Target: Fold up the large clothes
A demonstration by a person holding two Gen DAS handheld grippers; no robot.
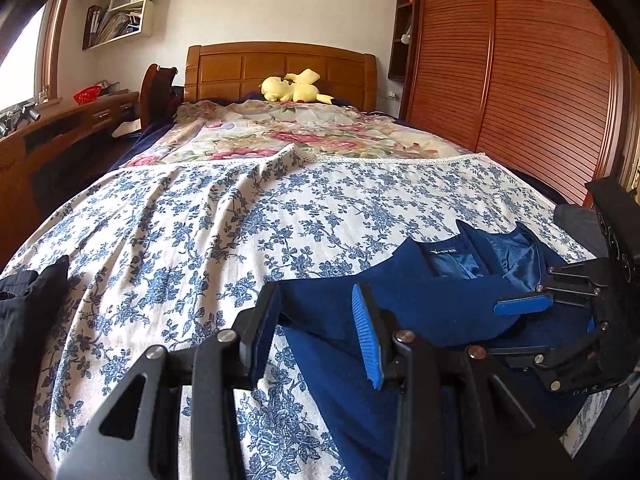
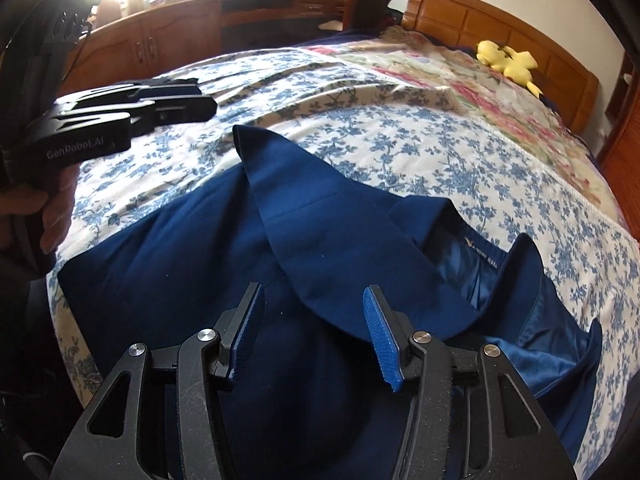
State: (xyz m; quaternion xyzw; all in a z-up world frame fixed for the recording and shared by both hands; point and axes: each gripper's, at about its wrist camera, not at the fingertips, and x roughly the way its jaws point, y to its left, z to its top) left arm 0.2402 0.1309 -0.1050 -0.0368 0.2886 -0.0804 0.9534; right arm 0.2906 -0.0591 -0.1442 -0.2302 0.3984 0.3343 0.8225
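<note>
A navy blue coat [image 2: 208,248] with a shiny blue lining lies on the blue-flowered bedsheet [image 2: 400,140], one sleeve laid across its body toward the collar. In the left wrist view the coat [image 1: 432,312] fills the lower right. My left gripper [image 1: 316,320] is open, hovering just above the coat's left edge and holding nothing. My right gripper [image 2: 312,320] is open over the middle of the coat, with the sleeve's edge between its fingers but not clamped. It also shows in the left wrist view [image 1: 560,320], and the left gripper in the right wrist view [image 2: 168,104].
A black garment [image 1: 28,312] lies at the bed's left edge. A floral quilt [image 1: 296,132] and a yellow plush toy [image 1: 294,86] lie near the wooden headboard [image 1: 280,64]. A slatted wardrobe [image 1: 520,80] stands right, a desk [image 1: 60,128] left.
</note>
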